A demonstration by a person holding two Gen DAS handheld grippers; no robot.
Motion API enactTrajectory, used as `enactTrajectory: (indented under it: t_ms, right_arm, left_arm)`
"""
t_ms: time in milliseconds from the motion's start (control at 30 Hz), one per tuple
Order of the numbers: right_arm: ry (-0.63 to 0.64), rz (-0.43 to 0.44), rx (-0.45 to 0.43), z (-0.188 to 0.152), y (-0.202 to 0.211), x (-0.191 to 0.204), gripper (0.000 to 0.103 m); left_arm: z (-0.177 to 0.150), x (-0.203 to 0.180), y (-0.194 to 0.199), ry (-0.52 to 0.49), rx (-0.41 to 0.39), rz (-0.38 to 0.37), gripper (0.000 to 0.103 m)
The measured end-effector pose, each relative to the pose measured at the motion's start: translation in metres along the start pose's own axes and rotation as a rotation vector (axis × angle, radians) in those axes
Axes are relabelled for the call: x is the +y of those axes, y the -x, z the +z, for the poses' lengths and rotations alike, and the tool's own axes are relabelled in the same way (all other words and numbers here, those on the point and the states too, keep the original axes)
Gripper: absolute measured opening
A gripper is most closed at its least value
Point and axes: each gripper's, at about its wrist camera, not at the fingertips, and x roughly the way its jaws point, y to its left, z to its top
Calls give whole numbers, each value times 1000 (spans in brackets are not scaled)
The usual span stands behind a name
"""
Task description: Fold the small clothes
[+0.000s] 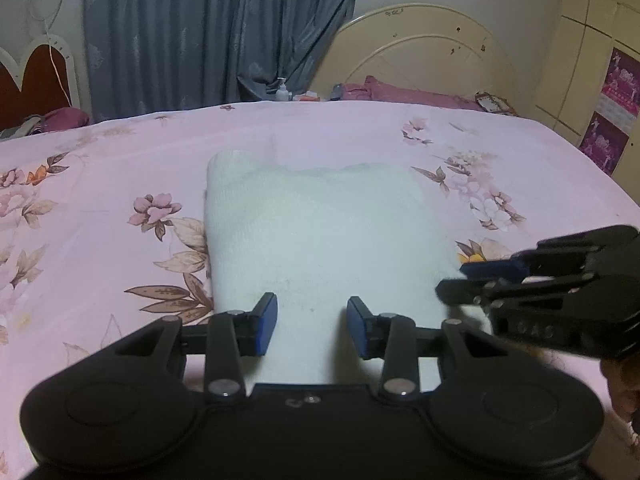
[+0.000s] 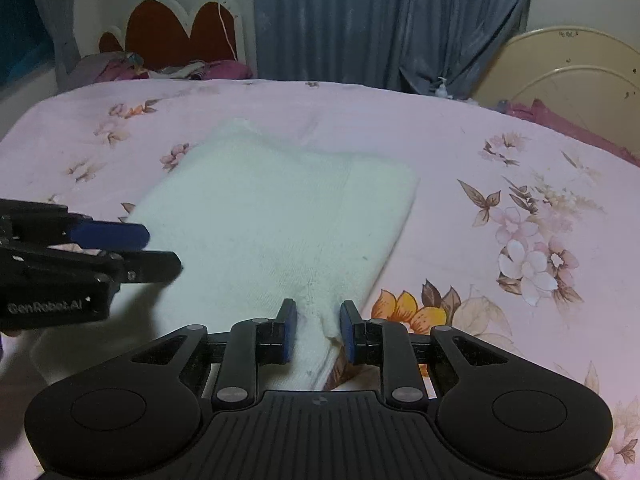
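A white folded cloth (image 1: 320, 224) lies flat in the middle of the pink flowered bed sheet (image 1: 100, 184). My left gripper (image 1: 312, 320) hovers at the cloth's near edge, open, and the cloth passes flat under the gap without touching either pad. From the right wrist view this left gripper (image 2: 160, 250) reaches in from the left over the cloth (image 2: 272, 216). My right gripper (image 2: 318, 332) is at the cloth's near right corner, where a bunched ridge of cloth sits pinched between the blue pads. It enters the left wrist view at the right, beside the cloth's edge (image 1: 450, 280).
Around the cloth the bed sheet (image 2: 480, 152) spreads wide. Behind the bed hang grey-blue curtains (image 1: 208, 32). A cream headboard (image 1: 424, 52) with purple pillows (image 1: 416, 94) stands far right, a red heart-shaped headboard (image 2: 180, 36) far left, and a small pump bottle (image 1: 283, 91) by the curtain.
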Motion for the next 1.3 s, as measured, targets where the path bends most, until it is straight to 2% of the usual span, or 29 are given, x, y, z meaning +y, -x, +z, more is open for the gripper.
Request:
enactTrajectory:
  t_ms: [100, 133, 167, 200, 267, 300, 333, 367, 400, 467, 500, 667, 767, 867, 1033, 1100, 1233, 1300]
  right_arm:
    - [-30, 17, -51, 1, 15, -6, 22]
    - [-48, 26, -63, 0, 19, -10, 22]
    - [-77, 35, -78, -1, 25, -15, 22]
    - [-103, 44, -87, -2, 28, -20, 22]
    - [-188, 64, -80, -6, 32, -34, 26]
    - [-232, 73, -71, -8, 32, -42, 47]
    - [-271, 86, -73, -11, 33, -49, 60]
    - [-310, 118, -74, -15, 32, -56, 67]
    - [-339, 144, -63, -16, 30, -61, 67]
    - [-395, 200, -44, -20, 25, -69, 67]
    - [-423, 231, -42, -21, 22, -72, 67]
    - [-558, 316, -16, -22, -2, -87, 67]
    - [-636, 339, 12, -25, -17, -97, 67]
    - [-669, 352, 42, -20, -20, -100, 67]
    - [-682, 366, 67, -7, -31, -103, 66]
    - [-698, 380, 78, -6, -38, -105, 51]
    - [-726, 393, 90, -3, -45, -105, 50]
    - [-709, 389, 102, 3, -48, -99, 50]
  left_arm:
    - [0, -2, 8, 0, -9, 18, 45]
    - [0, -3, 11, 0, -18, 26, 63]
    - [0, -3, 16, 1, -38, 44, 84]
    - [-2, -3, 22, 2, -66, 66, 89]
    - [-2, -1, 27, -2, -75, 66, 89]
    - [-2, 2, 28, 2, -72, 69, 89]
    - [-3, 6, 29, 8, -70, 71, 89]
    - [-3, 11, 28, 16, -62, 68, 86]
    - [-2, 17, 26, 32, -50, 65, 84]
    - [-3, 33, 22, 92, -19, 45, 74]
    - [-3, 40, 19, 124, -7, 32, 73]
    - [-4, 79, 0, 332, 69, -51, 74]
    - [-7, 95, -16, 404, 121, -103, 78]
    - [-5, 103, -24, 423, 118, -144, 77]
    - [4, 104, -35, 401, 132, -188, 74]
    - [8, 103, -40, 392, 147, -220, 73]
    - [13, 99, -49, 377, 173, -259, 73]
    - [16, 95, -52, 368, 179, -259, 68]
